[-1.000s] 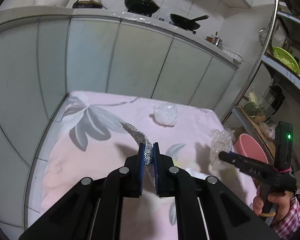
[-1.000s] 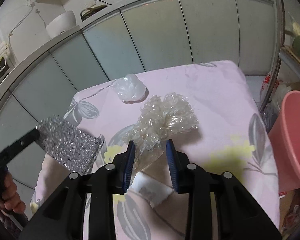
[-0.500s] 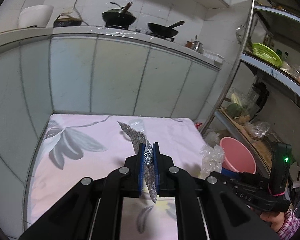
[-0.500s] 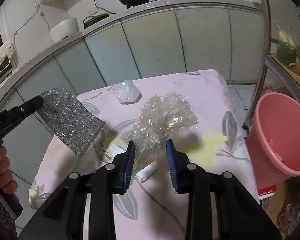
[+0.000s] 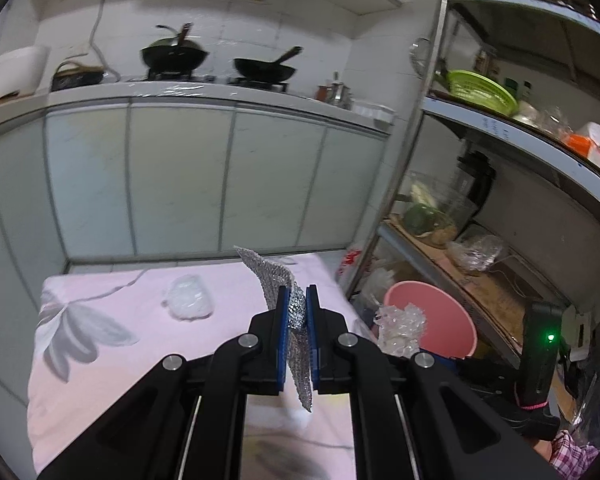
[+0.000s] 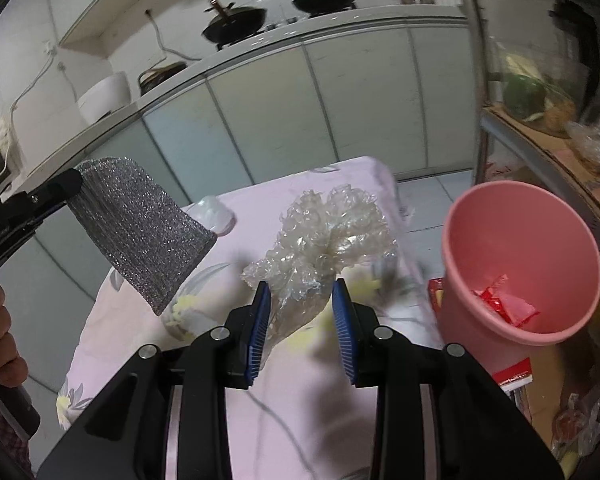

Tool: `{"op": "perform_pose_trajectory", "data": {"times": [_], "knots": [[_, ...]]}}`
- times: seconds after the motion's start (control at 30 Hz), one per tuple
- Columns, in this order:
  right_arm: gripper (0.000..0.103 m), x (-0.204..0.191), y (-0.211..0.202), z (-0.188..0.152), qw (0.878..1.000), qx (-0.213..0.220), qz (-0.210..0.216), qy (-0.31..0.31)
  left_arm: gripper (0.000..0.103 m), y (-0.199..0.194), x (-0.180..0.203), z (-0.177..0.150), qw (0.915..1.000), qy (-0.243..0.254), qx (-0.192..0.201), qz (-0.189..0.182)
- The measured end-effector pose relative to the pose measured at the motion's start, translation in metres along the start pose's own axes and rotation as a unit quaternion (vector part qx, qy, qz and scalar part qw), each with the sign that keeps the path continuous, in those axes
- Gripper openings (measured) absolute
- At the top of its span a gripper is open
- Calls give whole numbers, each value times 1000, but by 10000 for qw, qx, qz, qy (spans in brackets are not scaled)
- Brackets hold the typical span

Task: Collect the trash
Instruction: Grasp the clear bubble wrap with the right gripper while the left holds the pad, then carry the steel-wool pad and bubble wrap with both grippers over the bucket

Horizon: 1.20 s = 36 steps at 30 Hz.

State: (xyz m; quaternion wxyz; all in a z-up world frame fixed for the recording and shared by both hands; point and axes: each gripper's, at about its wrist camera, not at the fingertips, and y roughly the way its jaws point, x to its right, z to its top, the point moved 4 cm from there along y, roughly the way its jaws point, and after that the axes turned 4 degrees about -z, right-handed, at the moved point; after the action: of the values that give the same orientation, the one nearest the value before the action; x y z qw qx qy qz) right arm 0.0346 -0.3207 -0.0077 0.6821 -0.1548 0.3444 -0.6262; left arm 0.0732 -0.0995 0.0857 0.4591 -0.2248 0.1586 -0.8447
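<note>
My left gripper (image 5: 297,300) is shut on a silver mesh cloth (image 5: 296,316) and holds it in the air above the pink flowered table (image 5: 112,344). The cloth also shows in the right wrist view (image 6: 144,236). My right gripper (image 6: 300,300) is shut on a clear crumpled bubble wrap (image 6: 324,240), lifted above the table (image 6: 340,420). In the left wrist view the bubble wrap (image 5: 400,326) hangs in front of the pink bucket (image 5: 440,312). The bucket (image 6: 520,256) stands right of the table with red wrappers inside. A crumpled clear plastic bag (image 5: 188,300) lies on the table.
Pale cabinet doors (image 5: 180,180) run behind the table under a counter with black woks (image 5: 176,56). A metal shelf rack (image 5: 500,208) with food and a green basket stands at the right. A red box (image 6: 512,372) lies beside the bucket.
Both grippers have risen and swung right toward the pink bucket, each carrying its load. The bucket is now larger and closer in both views.
</note>
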Motion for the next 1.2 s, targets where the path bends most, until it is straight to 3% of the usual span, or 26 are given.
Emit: {"op": "perform_pose_trajectory", "data": {"times": [0.67,1.2], "knots": [[32,131,-15,16,9911,398,-747,1023,7,107,136,20,9914,721,-360,-1028],[32,194,19,6,9822,151,-1194,1440,7,200,172,-8,9852,746,-985,-1188]]}}
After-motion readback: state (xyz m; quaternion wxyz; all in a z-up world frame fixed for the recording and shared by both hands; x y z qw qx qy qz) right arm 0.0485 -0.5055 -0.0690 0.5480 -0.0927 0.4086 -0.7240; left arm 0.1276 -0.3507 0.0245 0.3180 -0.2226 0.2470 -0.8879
